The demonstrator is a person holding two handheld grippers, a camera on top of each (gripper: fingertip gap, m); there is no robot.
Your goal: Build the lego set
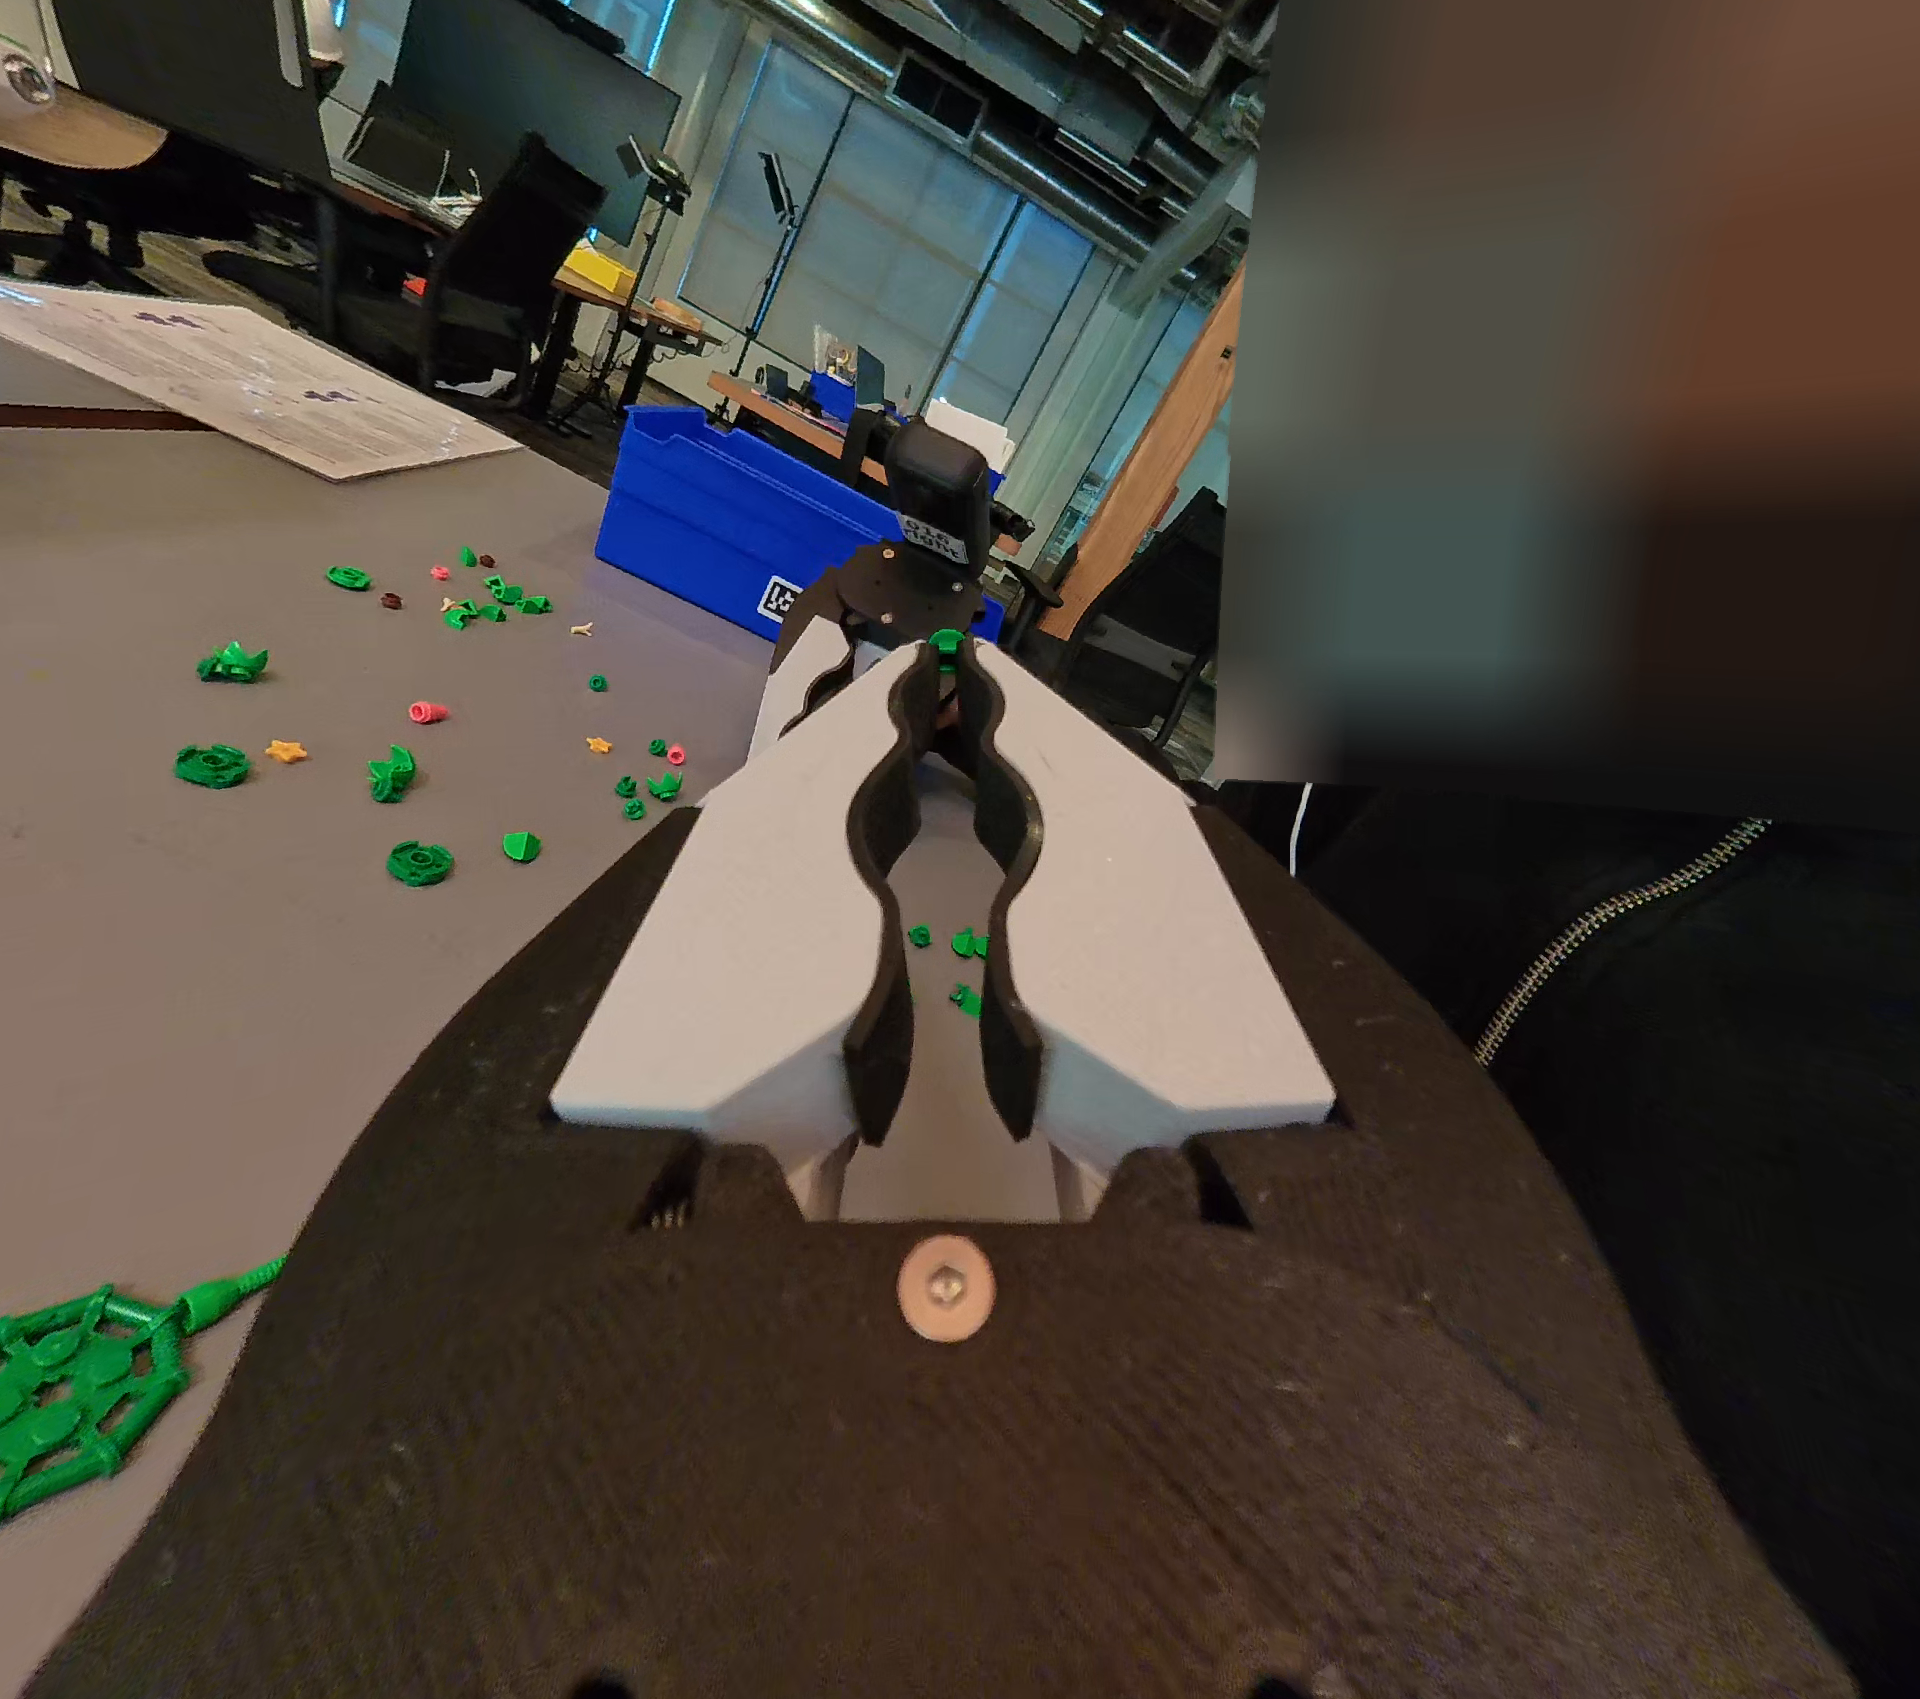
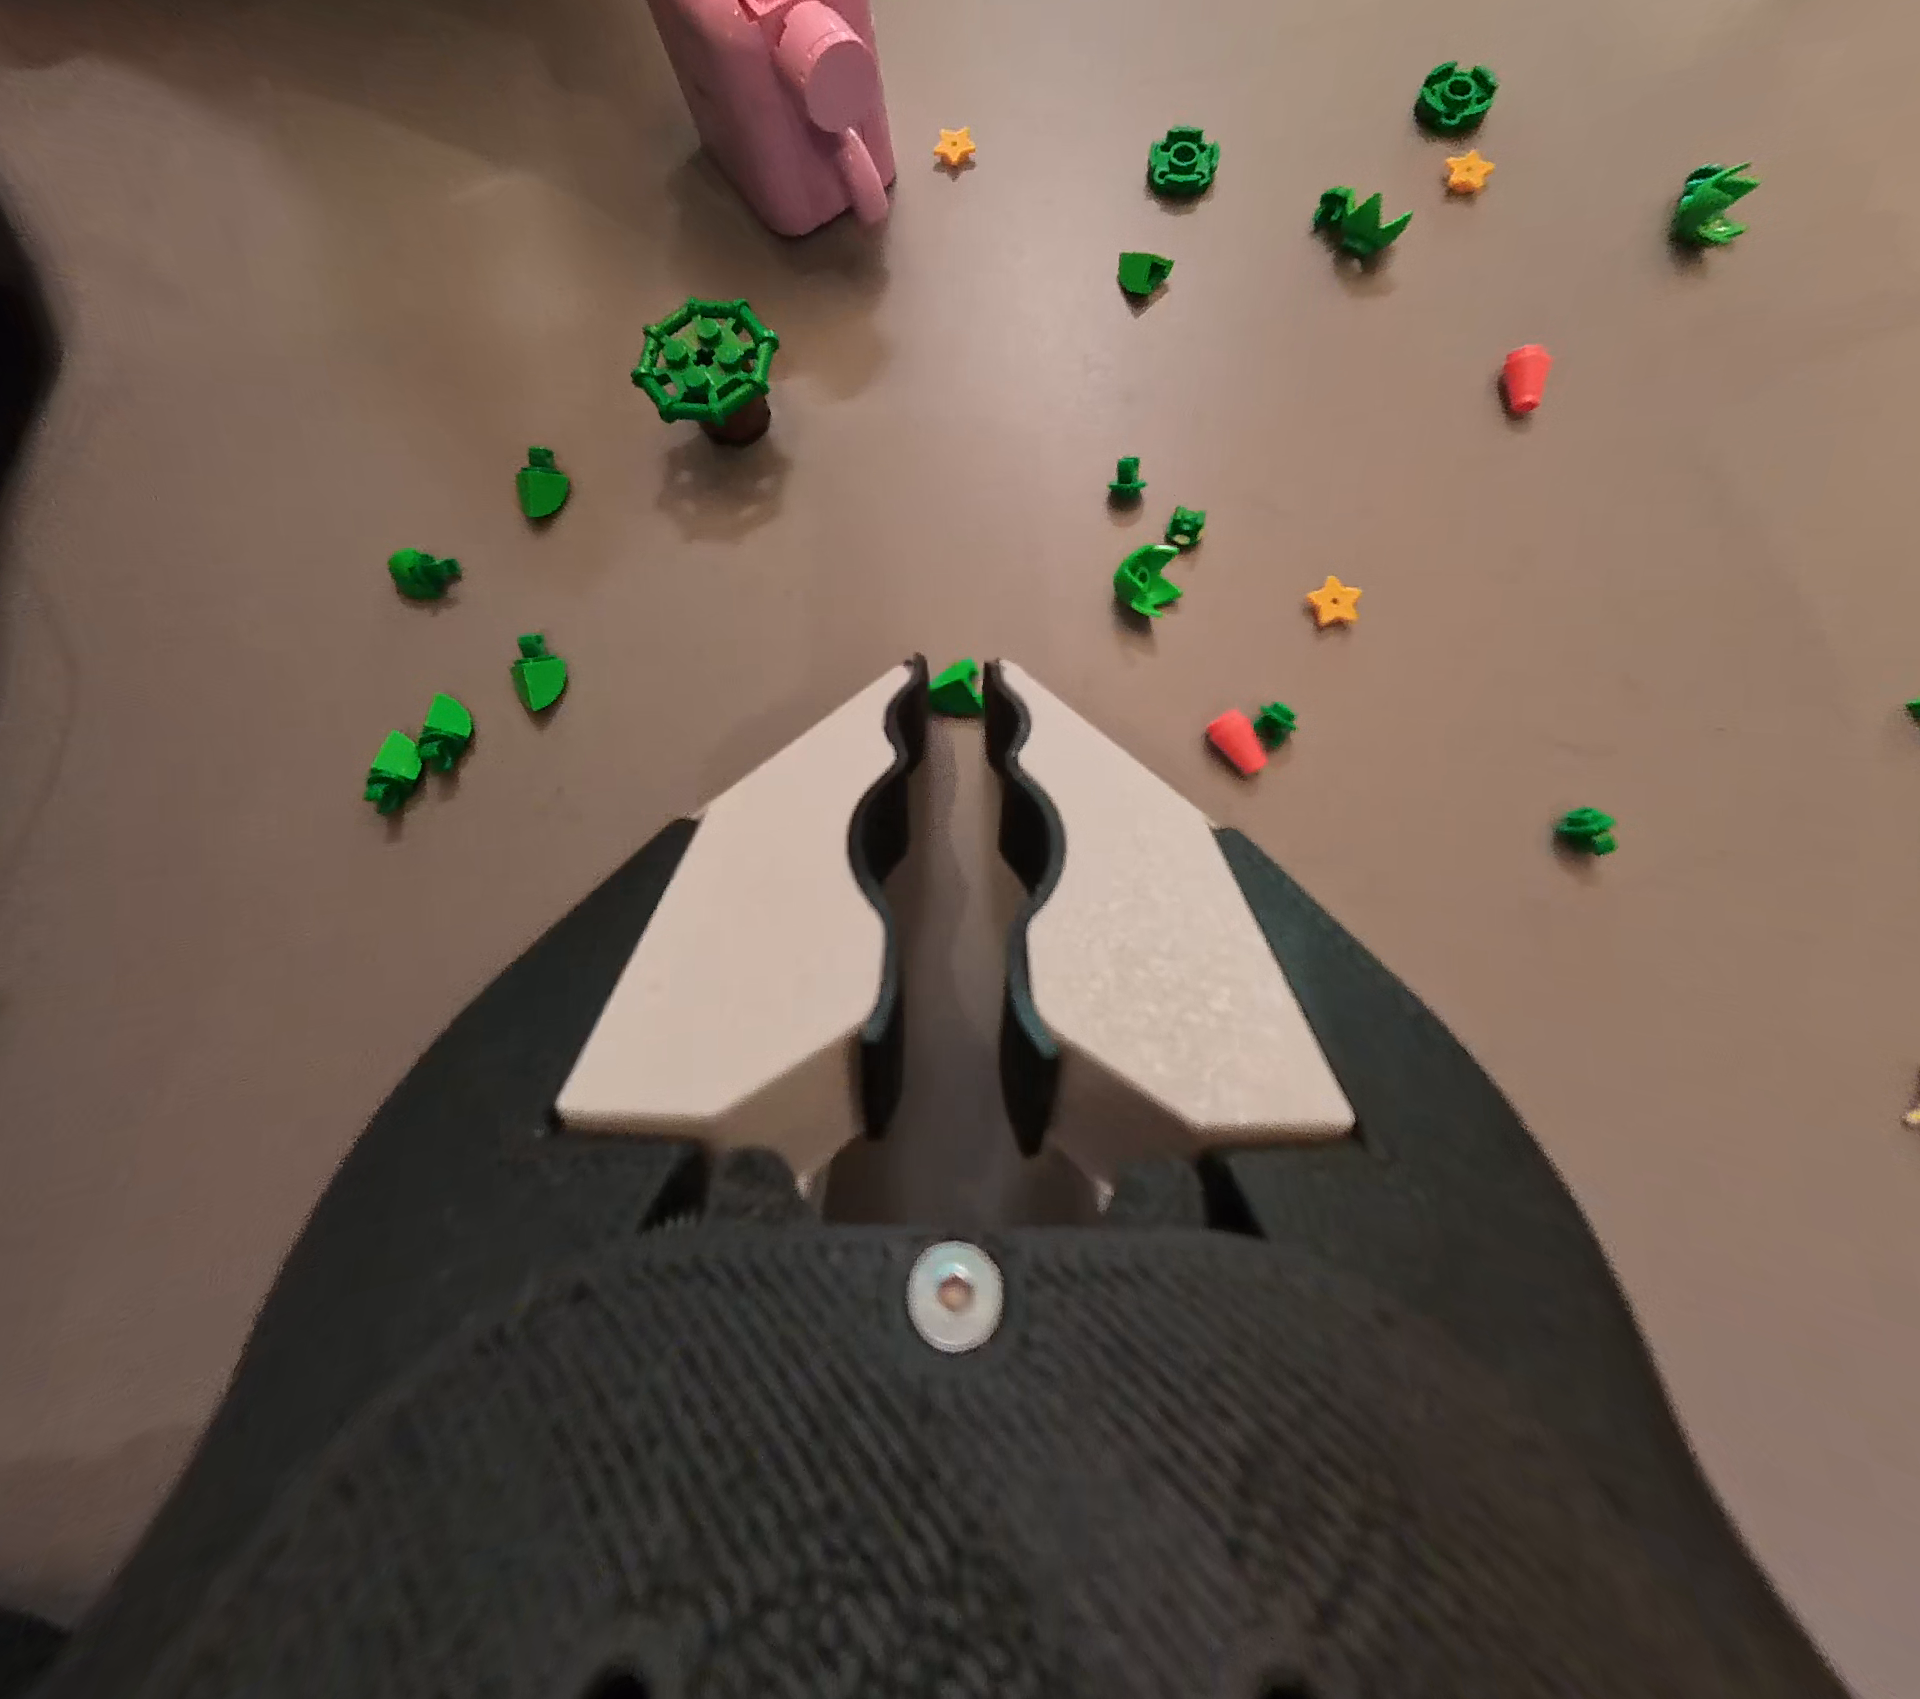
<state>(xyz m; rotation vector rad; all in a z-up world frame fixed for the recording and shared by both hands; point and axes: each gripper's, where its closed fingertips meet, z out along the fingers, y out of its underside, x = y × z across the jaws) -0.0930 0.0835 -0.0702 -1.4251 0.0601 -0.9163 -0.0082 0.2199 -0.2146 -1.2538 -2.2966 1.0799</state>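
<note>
While the left gripper is pinching a small green stud, raised off the worktop, the right gripper, jaws narrowly parted, is straddling a green leaf; closing squarely should prevent slipping.

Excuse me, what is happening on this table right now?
A person is building a Lego set with two handheld grippers. The left gripper is shut on a small green piece, held above the table. The right gripper has its jaws around a green leaf piece lying among scattered parts.
</note>
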